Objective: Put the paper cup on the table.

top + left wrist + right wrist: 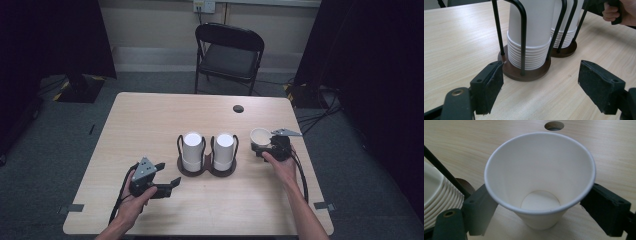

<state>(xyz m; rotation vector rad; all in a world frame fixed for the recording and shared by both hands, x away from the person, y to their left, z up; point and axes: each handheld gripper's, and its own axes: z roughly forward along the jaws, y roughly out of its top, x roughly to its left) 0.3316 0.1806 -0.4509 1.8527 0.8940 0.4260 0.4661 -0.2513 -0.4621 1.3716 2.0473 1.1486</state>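
Right gripper [263,146] clamps a single white paper cup [539,180], upright, mouth up, at the table's [150,120] right side beside the 2-slot cup holder [207,170]. Left gripper [167,172] gapes wide, holding nothing, near the holder's left cup stack [531,35].

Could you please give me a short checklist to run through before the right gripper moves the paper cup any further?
1. Paper cup between the right gripper jaws: ok.
2. Firm grip on cup: cannot tell.
3. Cup upright and empty: ok.
4. Left gripper open, holding nothing: ok.
5. Two cup stacks seated in the holder: ok.
6. Table around cup free of obstacles: ok.
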